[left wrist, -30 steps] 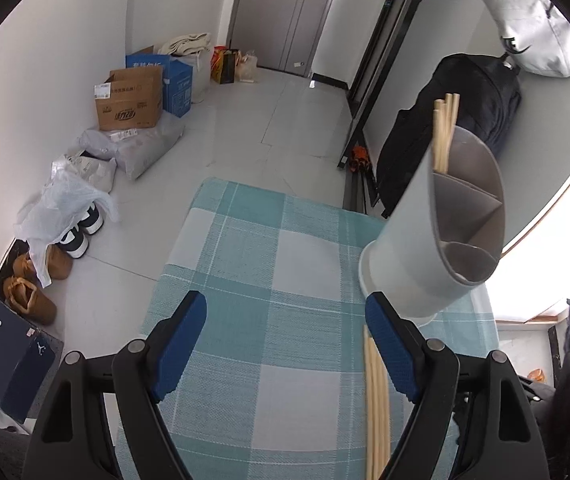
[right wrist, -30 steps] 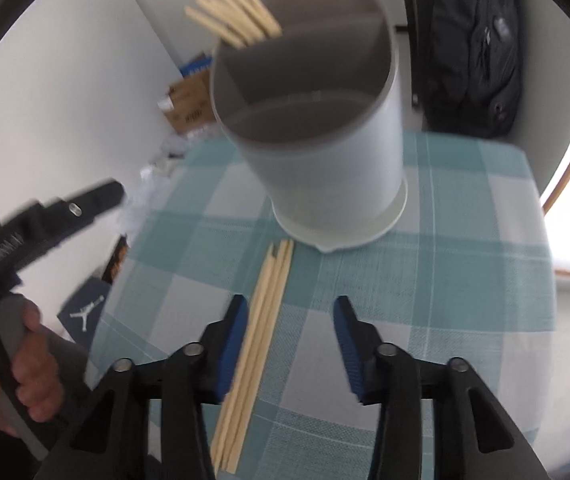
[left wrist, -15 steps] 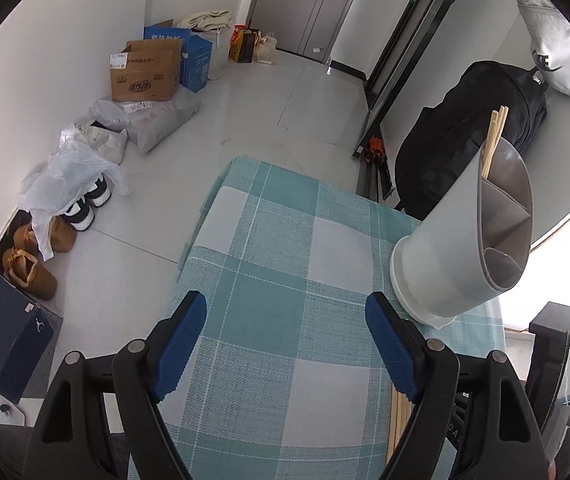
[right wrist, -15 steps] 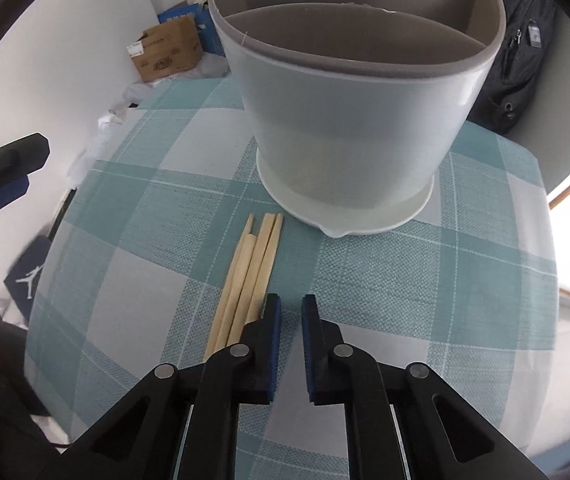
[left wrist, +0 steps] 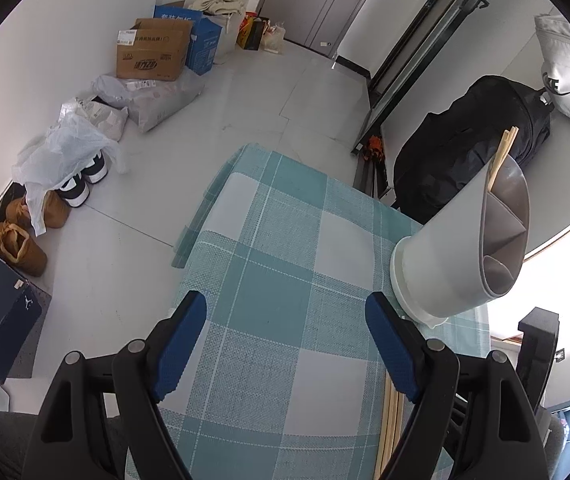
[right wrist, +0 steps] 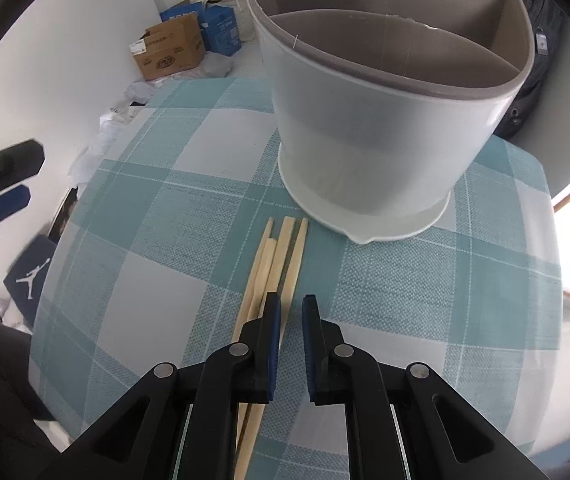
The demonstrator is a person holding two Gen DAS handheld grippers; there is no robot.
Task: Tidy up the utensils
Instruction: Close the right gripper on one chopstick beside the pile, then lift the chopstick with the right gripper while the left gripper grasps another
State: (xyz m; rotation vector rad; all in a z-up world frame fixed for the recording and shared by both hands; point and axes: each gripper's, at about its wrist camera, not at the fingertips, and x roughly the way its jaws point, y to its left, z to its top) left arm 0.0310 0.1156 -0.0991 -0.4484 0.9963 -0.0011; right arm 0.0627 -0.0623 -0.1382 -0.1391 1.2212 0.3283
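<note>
Right gripper (right wrist: 289, 312) narrowed from wide to nearly shut, dropped closer over loose chopsticks (right wrist: 281, 264) beside holder (right wrist: 381, 136); nothing gripped.

Four chopsticks (right wrist: 281, 264) lie on the cloth; one utensil holder (right wrist: 381, 132) has three compartments.

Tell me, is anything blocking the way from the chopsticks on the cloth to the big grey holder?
Nothing visible does. The chopsticks lie on the checked cloth with their tips just short of the holder, and only bare cloth lies between.
</note>
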